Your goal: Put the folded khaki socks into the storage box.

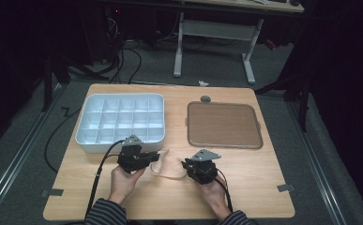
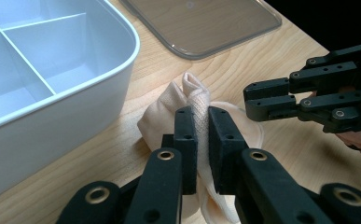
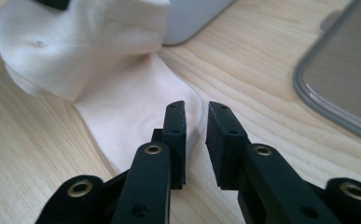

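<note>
A pale peach sock [image 1: 170,167] lies crumpled on the wooden table near its front edge, between my two grippers. My left gripper [image 1: 156,158] is shut on a raised fold of the sock [image 2: 169,100], and the fabric is pinched between its pads [image 2: 202,114]. My right gripper [image 1: 185,165] sits just right of the sock with its jaws pointing at it. In the right gripper view its jaws [image 3: 197,109] stand slightly apart over the sock's flat edge [image 3: 122,107], with nothing between them. The left gripper view also shows the right gripper [image 2: 248,100], close beside the sock.
A white compartment box [image 1: 90,140] sits behind the left gripper; its wall [image 2: 99,93] is close to the sock. A brown-tinted lid [image 1: 223,124] lies at the back right. A person's hands and striped sleeves enter from the bottom edge.
</note>
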A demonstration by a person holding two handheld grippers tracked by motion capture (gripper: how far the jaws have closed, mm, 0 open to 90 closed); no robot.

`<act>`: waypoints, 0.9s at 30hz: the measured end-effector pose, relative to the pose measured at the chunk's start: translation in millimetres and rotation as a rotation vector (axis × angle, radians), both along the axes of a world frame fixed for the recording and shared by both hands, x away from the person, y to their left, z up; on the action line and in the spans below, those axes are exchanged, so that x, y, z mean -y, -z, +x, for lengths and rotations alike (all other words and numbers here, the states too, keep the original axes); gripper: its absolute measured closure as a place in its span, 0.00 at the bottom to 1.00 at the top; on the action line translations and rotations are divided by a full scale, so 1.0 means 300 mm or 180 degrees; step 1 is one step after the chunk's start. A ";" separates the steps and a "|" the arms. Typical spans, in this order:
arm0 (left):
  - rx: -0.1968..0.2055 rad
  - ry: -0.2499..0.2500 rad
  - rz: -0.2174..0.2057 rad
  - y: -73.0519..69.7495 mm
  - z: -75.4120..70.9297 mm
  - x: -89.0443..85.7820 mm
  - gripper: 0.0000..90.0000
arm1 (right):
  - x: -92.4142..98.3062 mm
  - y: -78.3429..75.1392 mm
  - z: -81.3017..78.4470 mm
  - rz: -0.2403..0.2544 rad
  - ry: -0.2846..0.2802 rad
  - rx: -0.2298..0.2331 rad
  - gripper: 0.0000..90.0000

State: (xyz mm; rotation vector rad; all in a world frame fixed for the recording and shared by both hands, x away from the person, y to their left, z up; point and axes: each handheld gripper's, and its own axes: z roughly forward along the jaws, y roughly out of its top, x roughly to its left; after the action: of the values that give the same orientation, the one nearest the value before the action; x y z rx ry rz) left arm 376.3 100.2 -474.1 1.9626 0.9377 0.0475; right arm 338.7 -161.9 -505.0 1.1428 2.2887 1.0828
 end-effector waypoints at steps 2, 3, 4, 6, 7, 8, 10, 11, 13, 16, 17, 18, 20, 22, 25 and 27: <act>0.0006 0.0007 0.0022 0.001 -0.001 0.002 0.92 | 0.007 0.012 -0.001 0.0012 0.0009 -0.0042 0.84; 0.0009 0.0001 0.0032 0.002 -0.002 0.004 0.92 | 0.007 0.016 -0.003 0.0018 0.0009 -0.0058 0.83; 0.0005 0.0004 0.0029 0.002 -0.003 0.006 0.92 | 0.006 0.019 -0.004 0.0029 0.0011 -0.0067 0.83; 0.0000 0.0008 0.0033 0.003 -0.004 0.010 0.92 | 0.003 0.024 -0.005 0.0042 -0.0007 -0.0077 0.81; -0.0003 0.0010 0.0029 0.004 -0.004 0.012 0.92 | 0.002 0.026 -0.005 0.0028 -0.0005 -0.0089 0.81; -0.0004 0.0021 0.0030 0.004 -0.004 0.014 0.92 | -0.001 0.028 -0.005 0.0018 0.0014 -0.0108 0.81; 0.0002 0.0029 0.0029 0.005 -0.004 0.020 0.92 | -0.004 0.041 0.004 -0.0053 0.0011 -0.0132 0.82; 0.0002 0.0036 0.0030 0.006 -0.005 0.022 0.92 | -0.004 0.046 0.007 -0.0052 0.0020 -0.0163 0.83; 0.0011 0.0054 0.0039 0.007 -0.005 0.028 0.92 | -0.004 0.061 0.016 -0.0084 0.0019 -0.0221 0.87; 0.0004 0.0068 0.0049 0.009 -0.004 0.035 0.92 | -0.007 0.071 0.021 -0.0074 0.0010 -0.0244 0.92; 0.0003 0.0069 0.0048 0.010 -0.005 0.037 0.92 | -0.009 0.072 0.022 -0.0062 0.0016 -0.0246 0.93; 0.0003 0.0074 0.0047 0.010 -0.005 0.039 0.92 | -0.011 0.072 0.024 -0.0066 0.0012 -0.0241 0.93; 0.0004 0.0081 0.0042 0.010 -0.006 0.044 0.92 | -0.014 0.071 0.026 -0.0072 0.0002 -0.0246 0.94; 0.0009 0.0097 0.0049 0.010 -0.005 0.050 0.92 | -0.018 0.072 0.030 -0.0078 -0.0021 -0.0239 0.95; 0.0005 0.0122 0.0047 0.014 -0.001 0.058 0.92 | -0.027 0.070 0.033 -0.0106 -0.0053 -0.0240 0.95; 0.0012 0.0126 0.0051 0.015 -0.001 0.060 0.92 | -0.035 0.069 0.036 -0.0123 -0.0074 -0.0239 0.95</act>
State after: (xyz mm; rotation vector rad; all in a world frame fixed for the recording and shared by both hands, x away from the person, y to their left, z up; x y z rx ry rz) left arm 376.1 82.3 -478.6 1.9948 0.8982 0.0362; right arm 349.6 -151.5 -525.7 1.1632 2.3753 1.0156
